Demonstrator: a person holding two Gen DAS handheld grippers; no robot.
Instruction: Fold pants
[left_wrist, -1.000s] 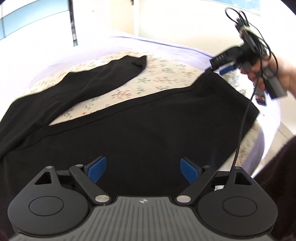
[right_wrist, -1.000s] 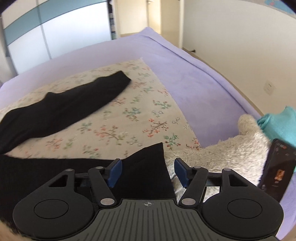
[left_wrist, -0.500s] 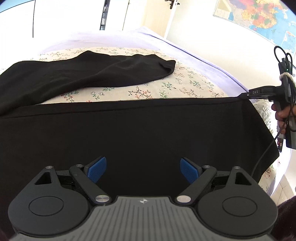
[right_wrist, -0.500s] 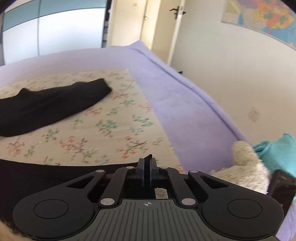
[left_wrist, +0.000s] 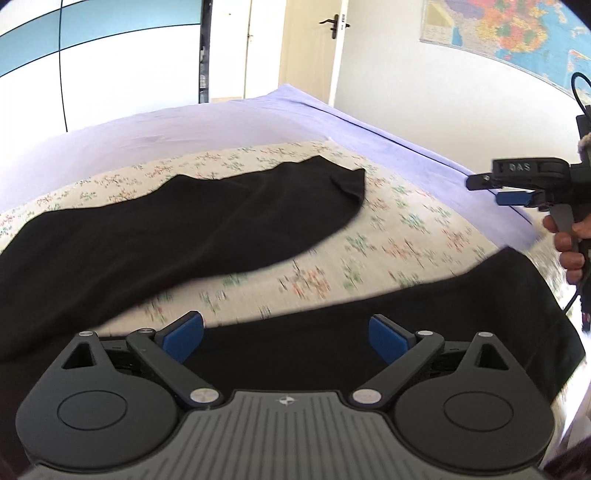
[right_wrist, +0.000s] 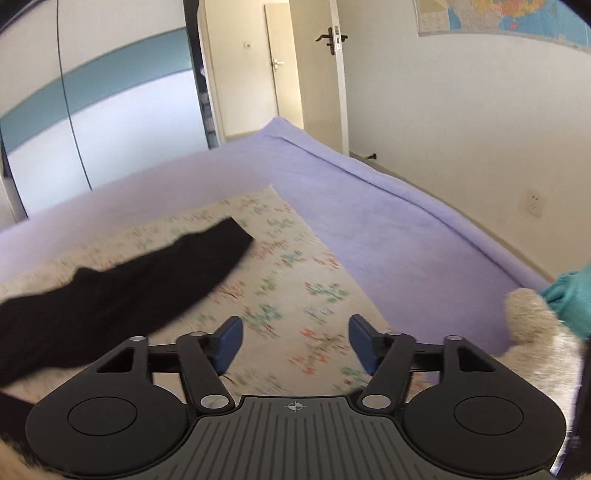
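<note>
Black pants lie spread on a floral cloth (left_wrist: 388, 236) on the bed. In the left wrist view the far leg (left_wrist: 177, 229) runs across the middle and the near leg (left_wrist: 424, 325) lies under my left gripper (left_wrist: 286, 338), which is open and empty just above it. My right gripper (right_wrist: 295, 341) is open and empty, raised over the floral cloth (right_wrist: 295, 288); it also shows at the right edge of the left wrist view (left_wrist: 517, 184). The far leg's cuff (right_wrist: 221, 243) lies ahead and to its left.
The bed has a lilac sheet (right_wrist: 369, 206). A cream fluffy item (right_wrist: 528, 314) and a teal cloth (right_wrist: 569, 295) lie at the bed's right edge. A white wall and a door (left_wrist: 310, 48) stand beyond the bed.
My right gripper was shut on the near leg's cuff half a second ago; it has opened, let go and risen. The left gripper's view has tilted up; it stays open.
</note>
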